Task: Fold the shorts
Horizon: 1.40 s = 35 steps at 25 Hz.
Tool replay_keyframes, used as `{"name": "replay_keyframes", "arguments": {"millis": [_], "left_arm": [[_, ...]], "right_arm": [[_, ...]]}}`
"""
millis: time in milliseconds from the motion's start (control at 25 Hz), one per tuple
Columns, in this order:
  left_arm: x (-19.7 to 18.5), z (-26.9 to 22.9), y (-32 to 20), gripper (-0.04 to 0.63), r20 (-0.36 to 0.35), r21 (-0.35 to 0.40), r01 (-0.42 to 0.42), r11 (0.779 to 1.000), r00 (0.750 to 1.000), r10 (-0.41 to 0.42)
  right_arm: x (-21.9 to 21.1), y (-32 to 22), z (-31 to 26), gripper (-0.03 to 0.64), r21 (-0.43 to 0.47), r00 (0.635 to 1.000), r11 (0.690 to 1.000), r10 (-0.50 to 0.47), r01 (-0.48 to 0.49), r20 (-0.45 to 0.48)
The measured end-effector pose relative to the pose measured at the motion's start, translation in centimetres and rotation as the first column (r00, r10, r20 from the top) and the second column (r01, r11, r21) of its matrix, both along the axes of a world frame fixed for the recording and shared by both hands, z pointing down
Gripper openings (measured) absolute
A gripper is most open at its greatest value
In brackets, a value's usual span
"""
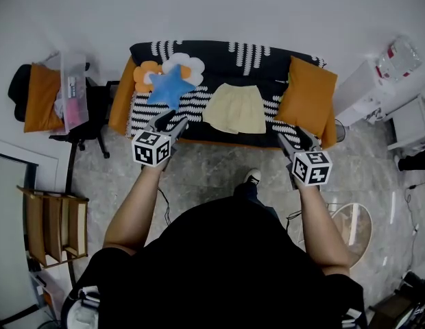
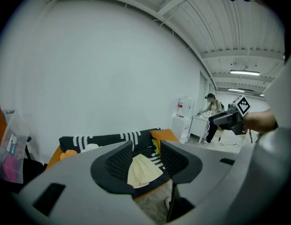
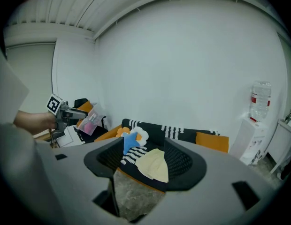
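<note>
Head view: pale yellow shorts (image 1: 234,108) lay flat mid-seat on sofa (image 1: 219,52), between star cushion and orange cushion. Left gripper (image 1: 170,122) and right gripper (image 1: 298,140) both spread, empty, short of front edge. Fabric looked light, limp (would slump if lifted); outer corners seemed best hold.

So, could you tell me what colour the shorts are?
The shorts are pale yellow, clearest in the head view.

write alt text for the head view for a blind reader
Pale yellow shorts lie spread on a striped sofa between a blue star cushion and an orange cushion. A person in front holds the left gripper and right gripper toward them, both open.
</note>
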<state>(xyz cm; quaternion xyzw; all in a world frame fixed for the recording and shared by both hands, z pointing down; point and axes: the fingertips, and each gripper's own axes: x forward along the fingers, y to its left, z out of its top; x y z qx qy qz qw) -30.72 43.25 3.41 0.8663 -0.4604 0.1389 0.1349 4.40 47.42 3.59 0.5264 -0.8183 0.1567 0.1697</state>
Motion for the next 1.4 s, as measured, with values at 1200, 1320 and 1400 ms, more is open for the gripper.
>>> {"name": "replay_keyframes", "arguments": {"millis": [1200,1320,1400], "left_arm": [[6.8,3.3,-18.6,0.202,0.068,-0.094,0.141,0.986,0.989,-0.135],[7.2,3.7,-19.7,0.202,0.081,-0.108,0.165,0.980,0.984,-0.157],[7.6,3.9,-20.2,0.202,0.088,-0.118,0.179,0.977,0.982,-0.169]], "right_arm": [[7.9,-23.1,7.4,0.281,-0.148,0.991,0.981,-0.122,0.128,0.050],[8.5,-24.7,8.3,0.281,-0.167,0.988,0.975,-0.141,0.149,0.056],[9.1,-25.7,8.7,0.281,-0.178,0.986,0.971,-0.154,0.162,0.060]]}}
